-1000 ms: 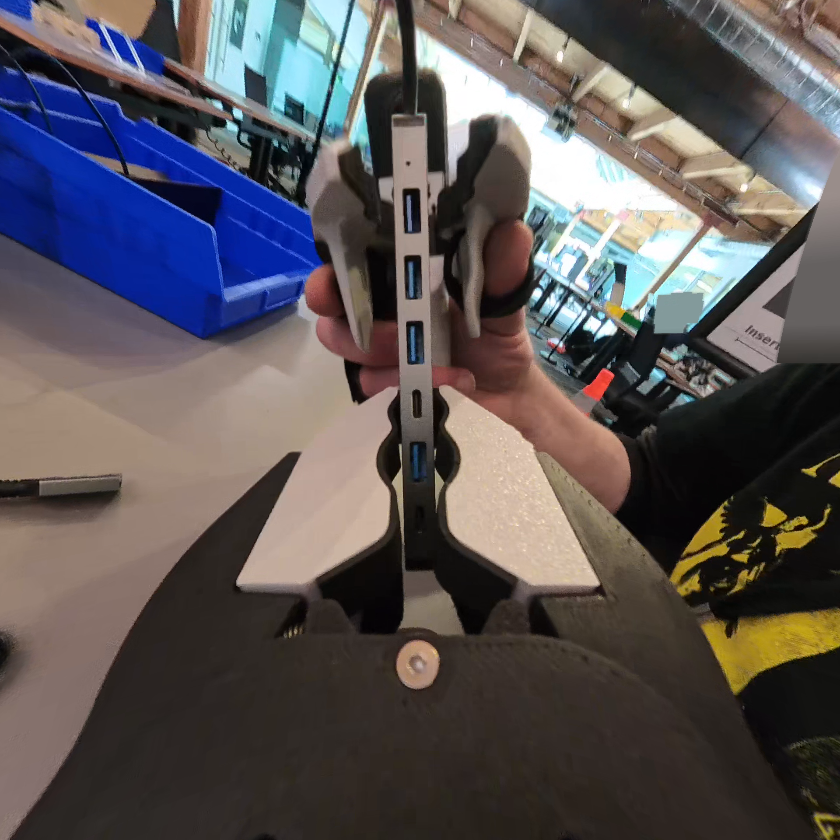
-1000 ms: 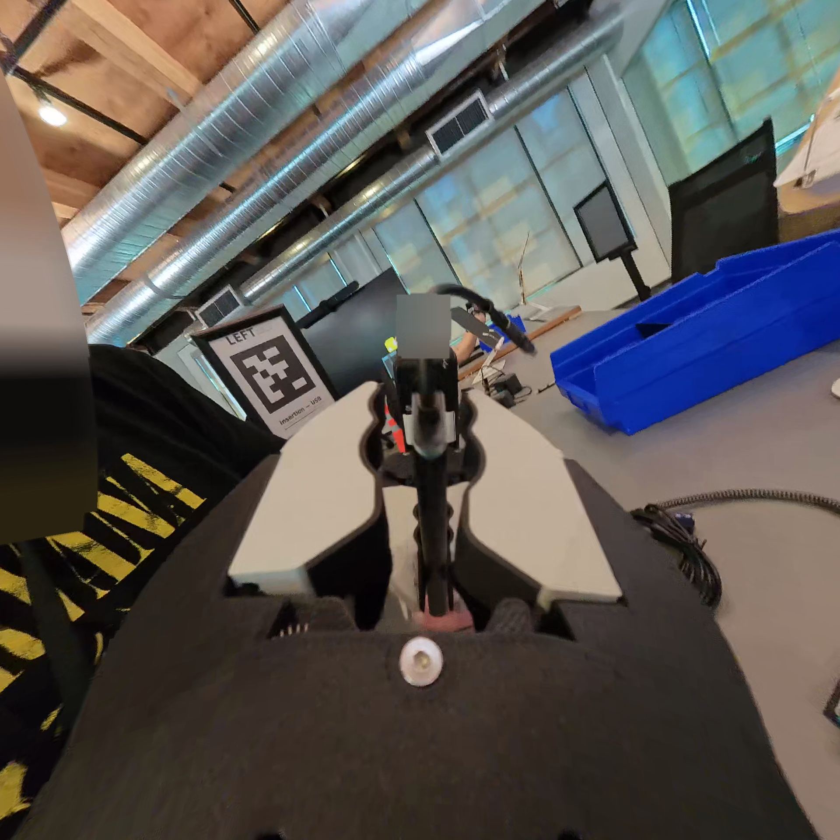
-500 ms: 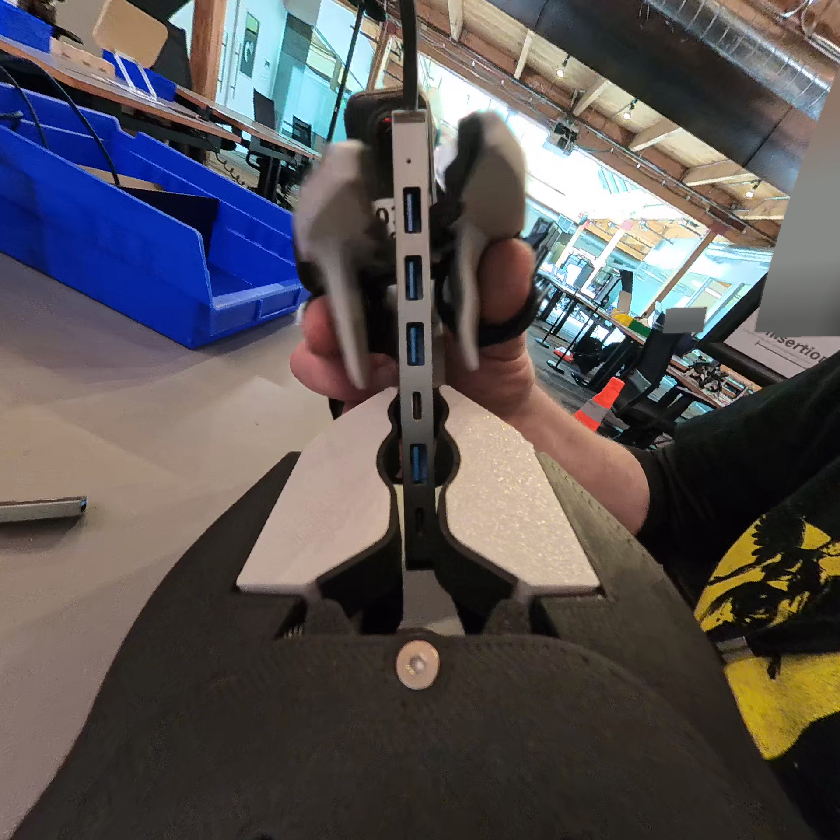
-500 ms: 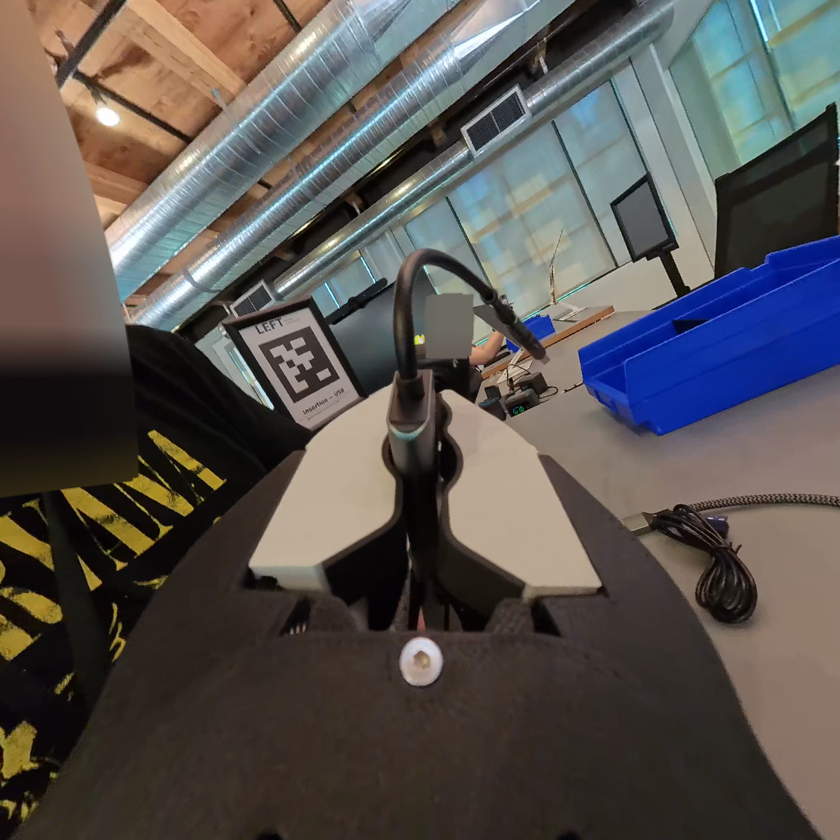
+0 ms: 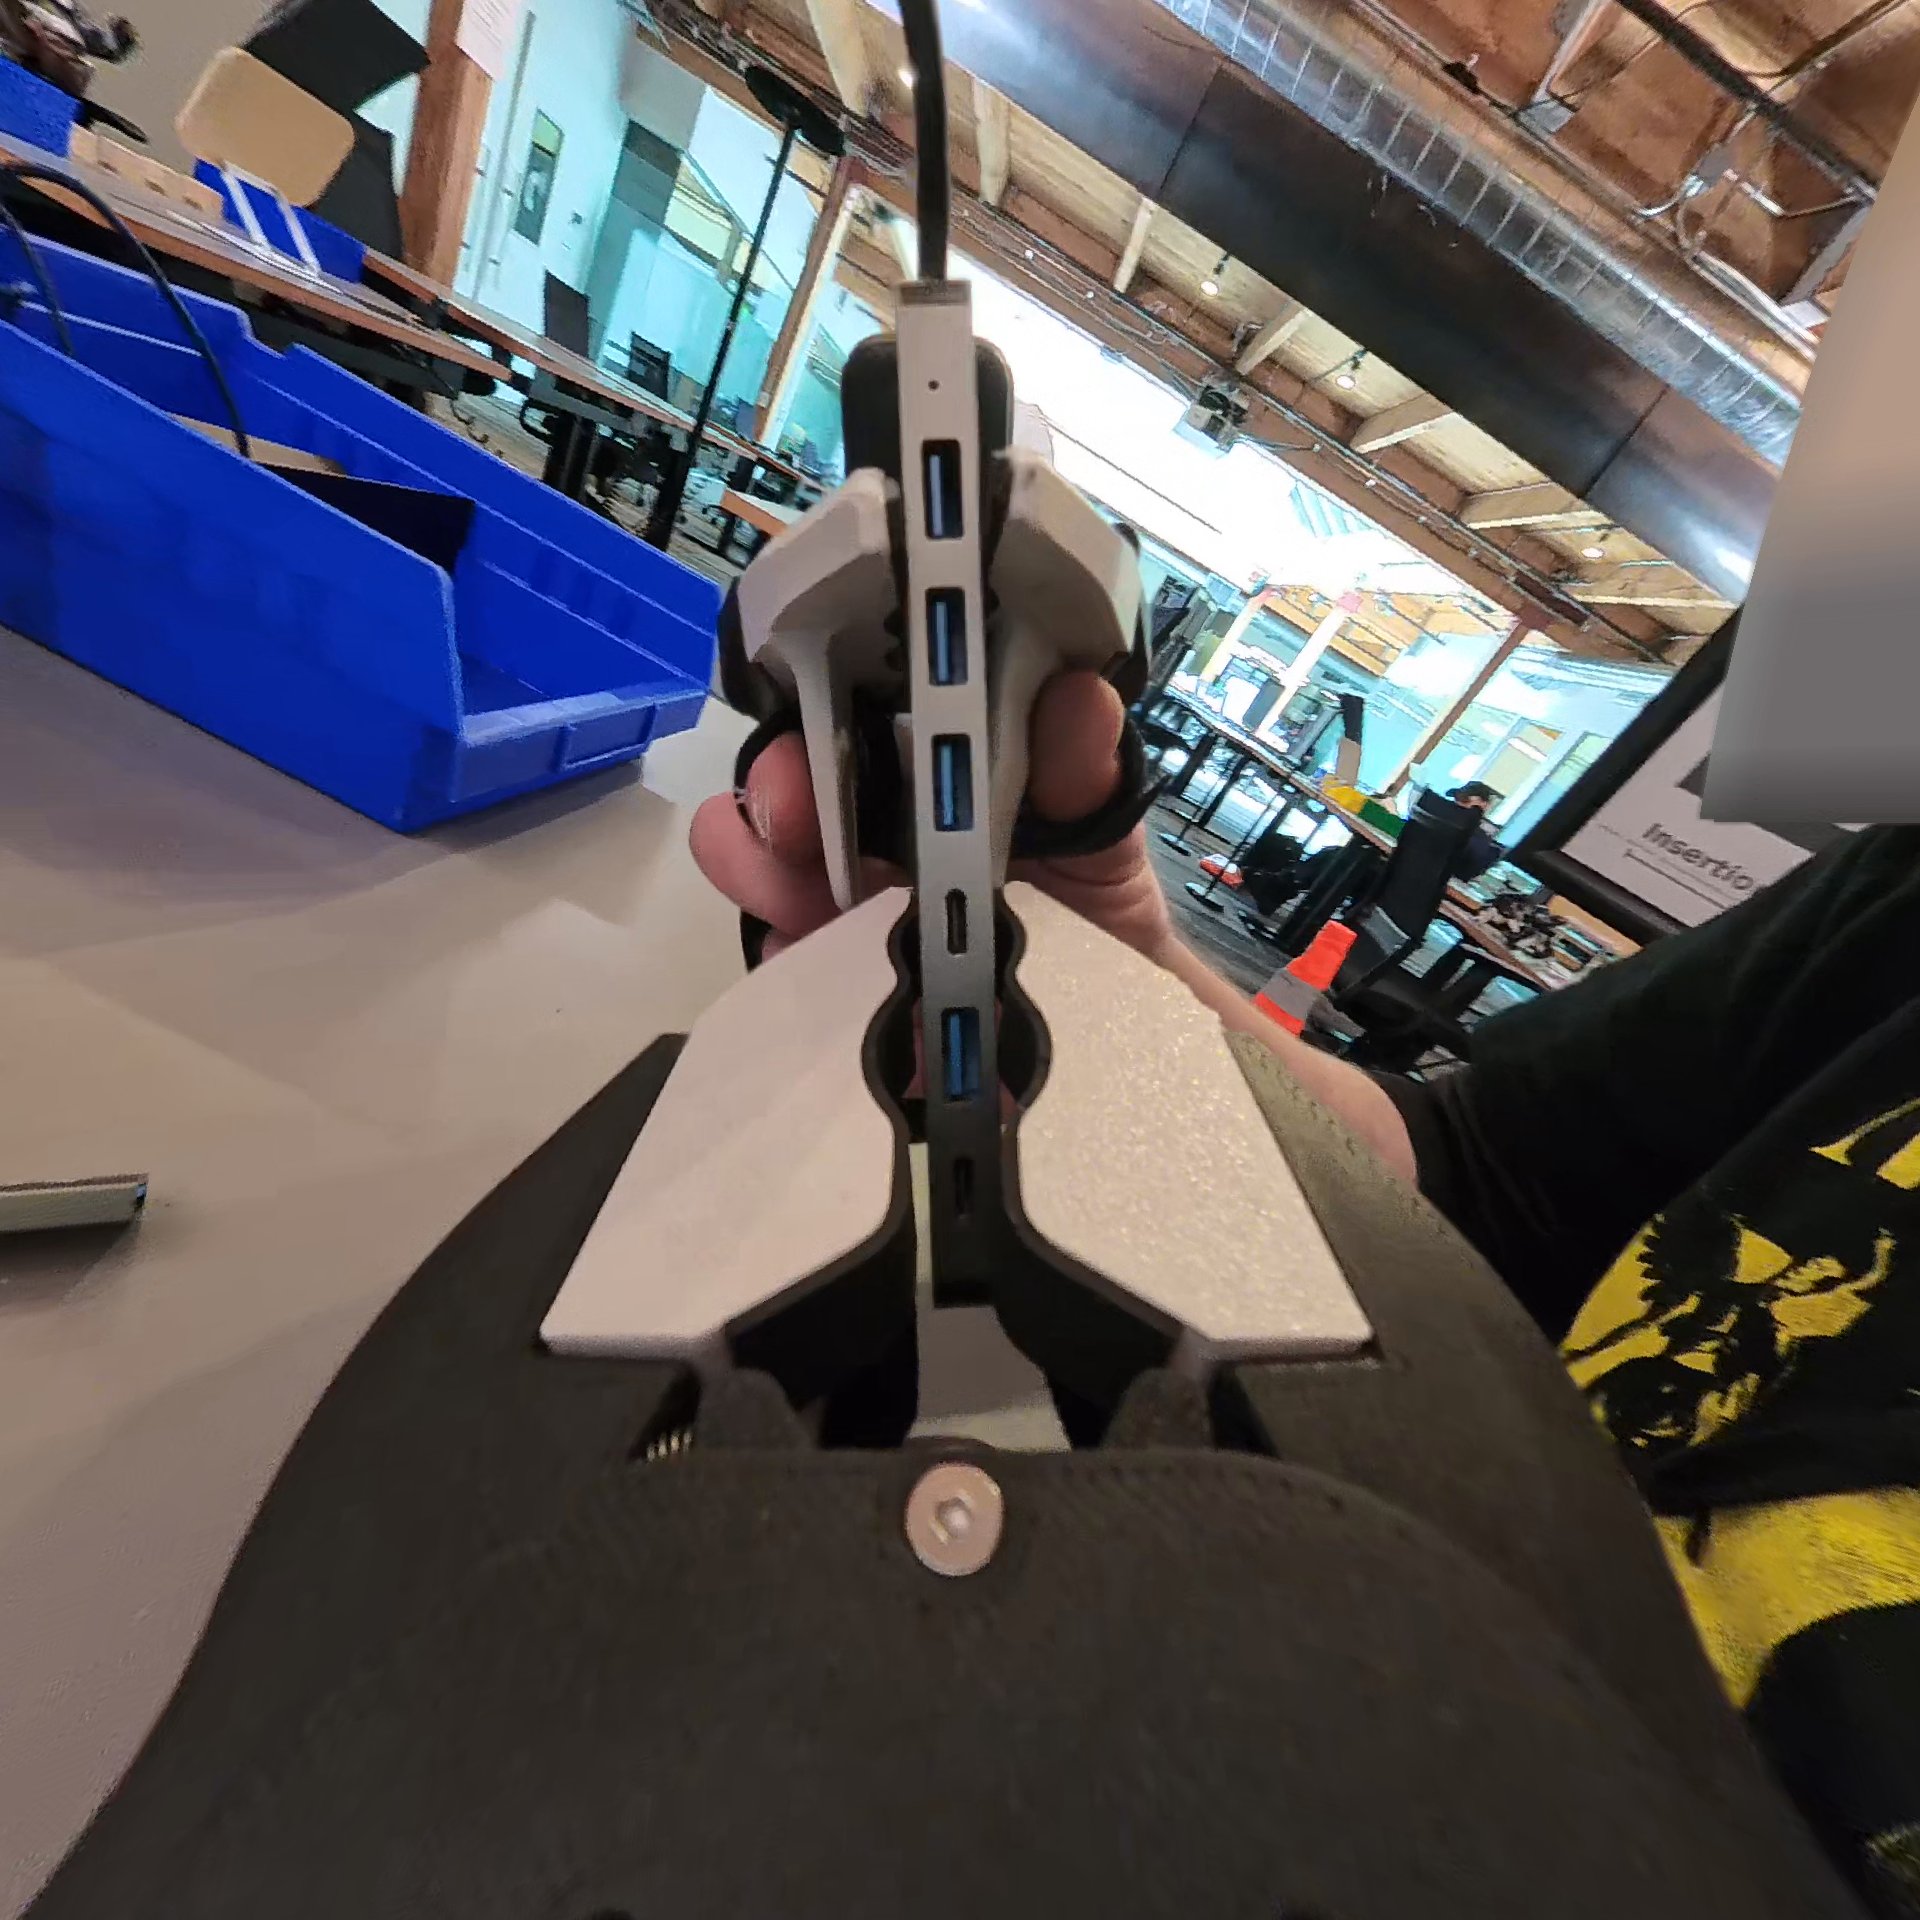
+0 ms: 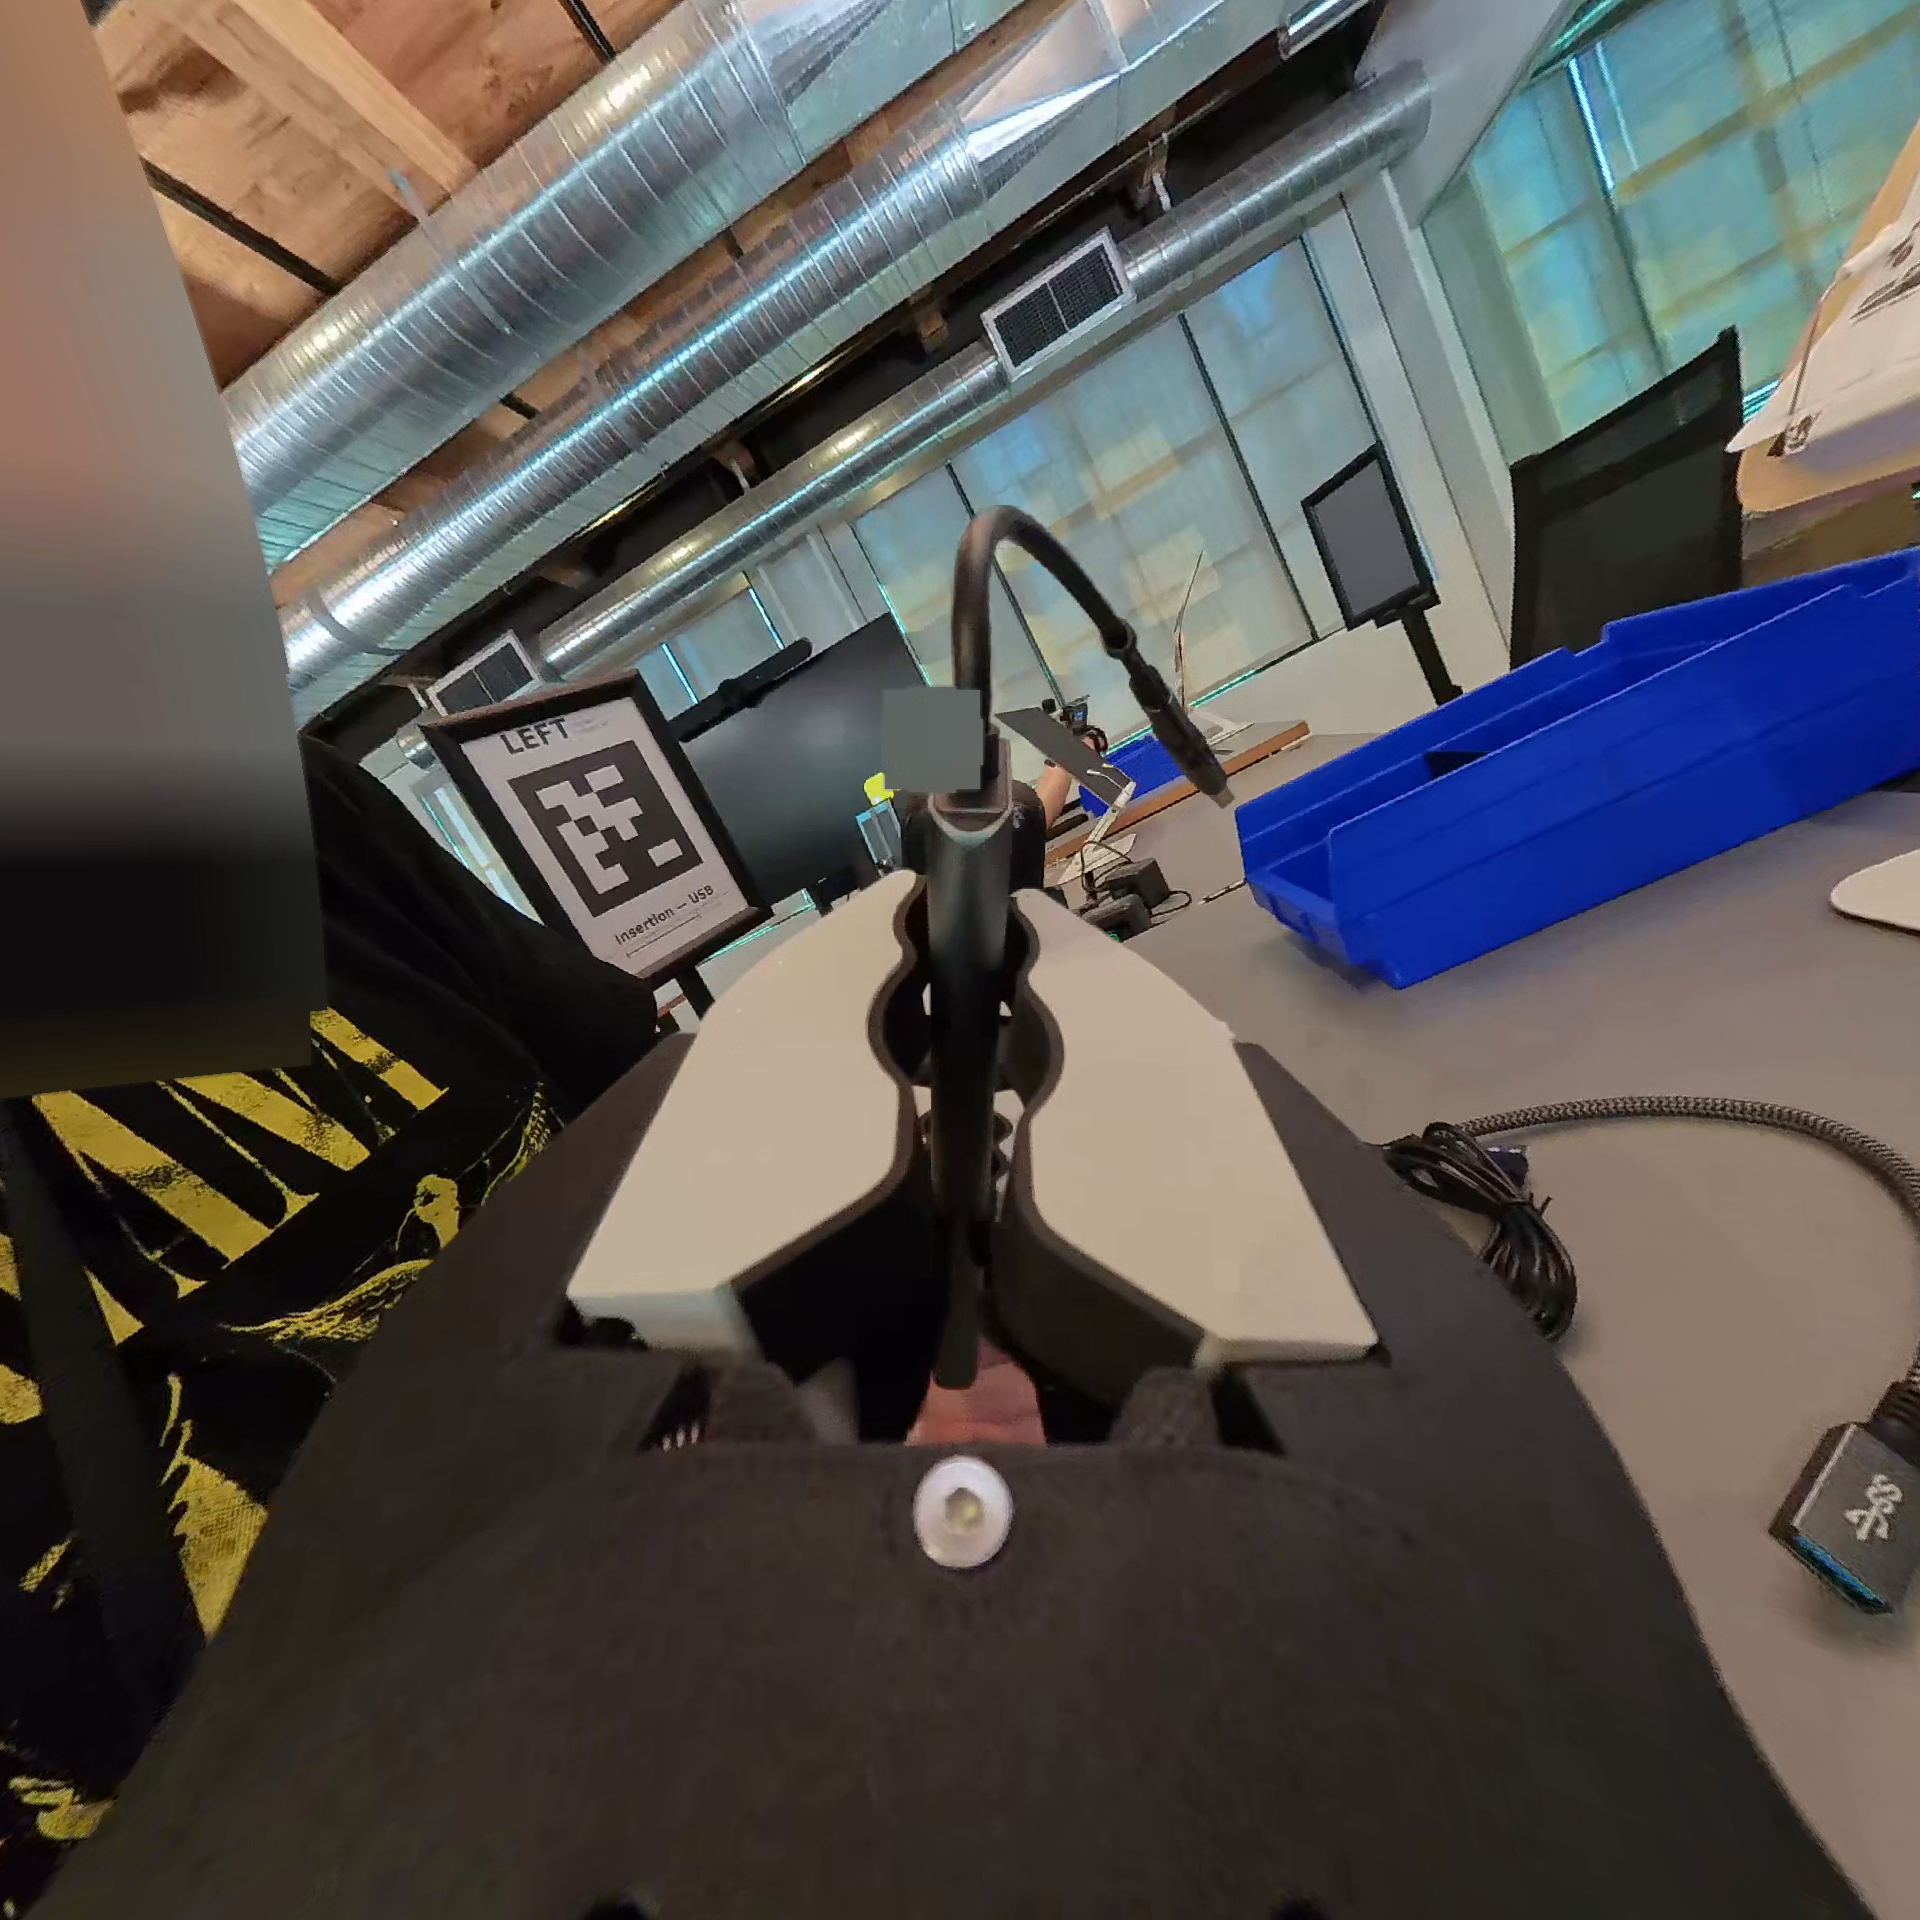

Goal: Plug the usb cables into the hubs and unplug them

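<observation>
While both grippers meet on one grey USB hub, each pinches it from its own end. Left gripper has its two white fingers pressed against the hub's narrow sides at the near end; right gripper, seen facing it from the far side with a hand around it, clamps the same hub higher up. Along the hub's edge six ports show: four blue USB sockets and two small oval ones, all unplugged. One black cable leaves the hub's far end upward.

From the right wrist view, the right gripper grips the hub seen edge-on, and its black lead arches over to the right, ending in one free plug.

On the grey table lie one coiled black cable and one braided cable with a blue-lined connector at near right. One blue bin stands far right. Another grey hub end lies at the left edge in the left wrist view, and one framed marker sign stands at the left.
</observation>
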The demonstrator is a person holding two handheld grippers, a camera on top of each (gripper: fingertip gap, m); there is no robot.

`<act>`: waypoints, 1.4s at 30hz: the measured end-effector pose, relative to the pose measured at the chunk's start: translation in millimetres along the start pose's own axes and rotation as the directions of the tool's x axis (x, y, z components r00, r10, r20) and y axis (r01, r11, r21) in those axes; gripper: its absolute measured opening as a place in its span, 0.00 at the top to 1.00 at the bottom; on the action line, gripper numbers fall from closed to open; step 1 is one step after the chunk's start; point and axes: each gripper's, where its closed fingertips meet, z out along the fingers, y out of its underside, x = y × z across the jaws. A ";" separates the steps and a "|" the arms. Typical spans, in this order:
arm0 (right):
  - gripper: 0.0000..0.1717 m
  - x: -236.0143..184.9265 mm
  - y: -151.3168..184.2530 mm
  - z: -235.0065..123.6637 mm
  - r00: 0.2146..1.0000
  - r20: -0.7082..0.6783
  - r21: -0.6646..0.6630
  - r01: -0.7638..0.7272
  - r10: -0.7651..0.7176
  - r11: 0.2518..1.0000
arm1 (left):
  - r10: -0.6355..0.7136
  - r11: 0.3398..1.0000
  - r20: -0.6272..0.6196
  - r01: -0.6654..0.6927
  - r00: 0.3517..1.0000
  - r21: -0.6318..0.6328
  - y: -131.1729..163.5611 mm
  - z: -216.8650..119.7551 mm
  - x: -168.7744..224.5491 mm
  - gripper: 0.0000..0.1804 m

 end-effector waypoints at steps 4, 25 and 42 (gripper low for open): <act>0.94 -2.4 -2.3 0.0 0.994 -0.032 -0.048 0.100 -0.101 0.994 | -0.096 0.995 -0.075 0.096 0.992 -0.009 -4.2 -0.5 7.2 0.94; 0.79 -64.6 14.3 -3.4 0.862 0.501 -0.147 0.176 -0.080 0.973 | -0.377 0.918 -0.580 0.373 0.722 -0.133 -1.5 3.3 66.4 0.94; 0.94 -11.2 -6.0 -10.0 0.998 0.032 -0.073 0.060 -0.058 0.995 | 0.100 0.995 0.080 -0.097 0.992 -0.038 -2.2 14.8 2.9 0.94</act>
